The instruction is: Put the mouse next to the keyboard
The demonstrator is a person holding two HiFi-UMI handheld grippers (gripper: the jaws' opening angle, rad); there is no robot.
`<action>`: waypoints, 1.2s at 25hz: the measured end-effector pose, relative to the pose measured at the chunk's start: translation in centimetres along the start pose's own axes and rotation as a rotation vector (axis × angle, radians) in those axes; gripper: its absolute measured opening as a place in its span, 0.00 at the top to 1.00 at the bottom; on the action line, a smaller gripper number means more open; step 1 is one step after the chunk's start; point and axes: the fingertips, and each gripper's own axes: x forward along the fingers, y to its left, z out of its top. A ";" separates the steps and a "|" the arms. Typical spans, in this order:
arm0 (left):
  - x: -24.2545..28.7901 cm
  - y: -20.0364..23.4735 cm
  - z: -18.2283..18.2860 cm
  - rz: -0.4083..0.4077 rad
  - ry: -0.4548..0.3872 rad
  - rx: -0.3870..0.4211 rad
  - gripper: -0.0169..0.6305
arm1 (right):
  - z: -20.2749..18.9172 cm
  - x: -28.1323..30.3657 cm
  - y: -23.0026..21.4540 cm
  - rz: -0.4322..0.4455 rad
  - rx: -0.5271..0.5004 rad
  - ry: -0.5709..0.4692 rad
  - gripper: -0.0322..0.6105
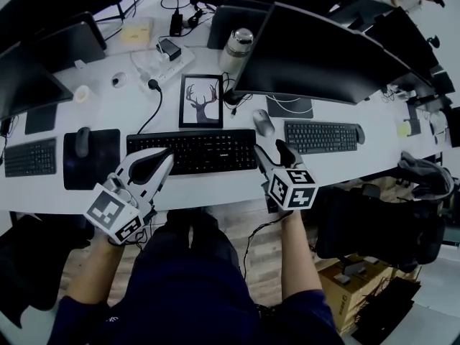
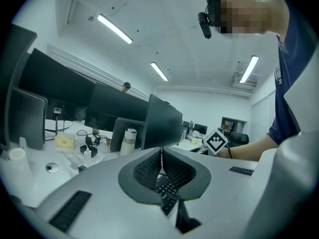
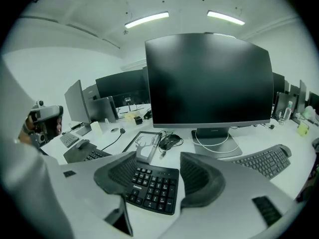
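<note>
Grey ribbed rubber pads line both pairs of jaws. The left gripper (image 2: 160, 156) has its jaws pressed together, pads meeting at the tips with nothing between them. Black keys of the keyboard (image 1: 191, 152) show just below those tips. The right gripper (image 3: 158, 166) has its jaws spread wide and empty, and the keyboard's number block fills the gap between them. Straight beyond those spread jaws, just past the keyboard's far right corner, the smooth, rounded mouse (image 1: 263, 122) rests on the white surface (image 1: 108, 106) among loops of thin cable. Beyond the left jaw of that pair sits a flat, black-framed deer picture (image 1: 200, 100). A broad dark monitor (image 3: 209, 78) rises behind.
</note>
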 end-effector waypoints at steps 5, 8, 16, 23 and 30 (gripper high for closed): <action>-0.9 -0.4 0.5 -0.010 -0.005 0.015 0.91 | 1.2 -2.2 1.7 0.006 0.024 -0.059 0.53; -1.3 -0.4 0.9 -0.011 -0.009 0.025 0.91 | 1.9 -3.2 2.7 0.013 0.032 -0.086 0.54; -1.6 -0.5 2.1 -0.017 -0.019 0.050 0.91 | 3.9 -5.0 5.4 0.053 0.047 -0.148 0.59; -1.5 -0.6 3.0 -0.016 -0.022 0.064 0.91 | 4.9 -5.9 6.5 0.079 0.056 -0.177 0.64; -1.1 -0.7 3.5 -0.023 -0.025 0.069 0.91 | 5.1 -6.7 7.4 0.092 0.064 -0.190 0.71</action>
